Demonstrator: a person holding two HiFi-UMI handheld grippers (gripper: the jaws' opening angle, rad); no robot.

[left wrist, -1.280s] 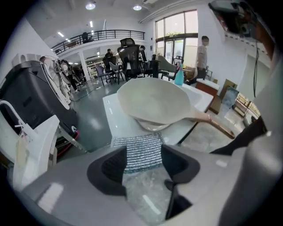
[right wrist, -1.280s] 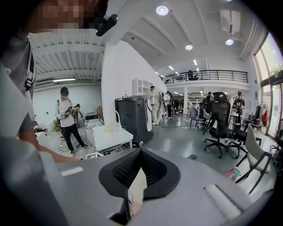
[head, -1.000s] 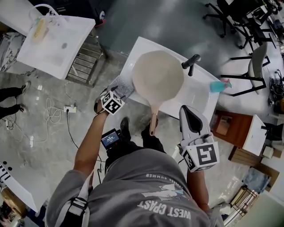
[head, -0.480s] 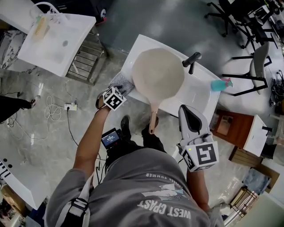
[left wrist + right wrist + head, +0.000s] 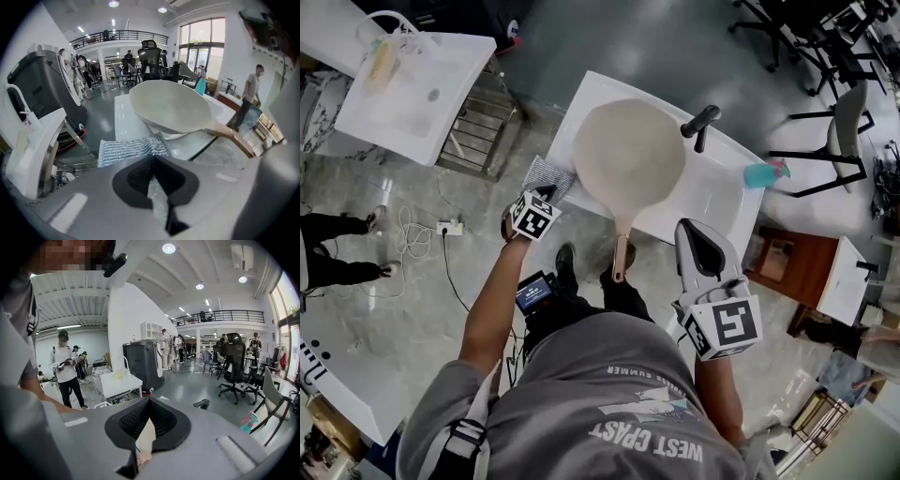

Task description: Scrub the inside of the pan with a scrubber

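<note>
Closure of the left tool [image 5: 152,159] is the change. Its jaws have just been closing and are now pressed together, and the near edge of the scrubber [image 5: 129,149] appears to be pinched at their tips. The scrubber is seen flat on the white tabletop [image 5: 722,192], just left of the pan [image 5: 628,155] and close to its rim, not yet lifted.

The pan is set upright on the tabletop with its pale inside facing up, and nothing is seen in it. Its handle [image 5: 621,255] is pointed toward the person, past the tabletop's near edge.

The right tool [image 5: 149,401] is held to the right of the pan's handle, apart from it. Its jaws are pressed together and nothing is gripped between them. The pan is therefore not steadied by anything.

The grasp step is judged as made or nearly made, and scrubbing is judged as not started. Next, the scrubber would need to be carried over the pan's left rim and pressed onto the inside. Slip is a risk, since only an edge of thin cloth seems to be caught. Sliding of the unheld pan under rubbing is also likely.
</note>
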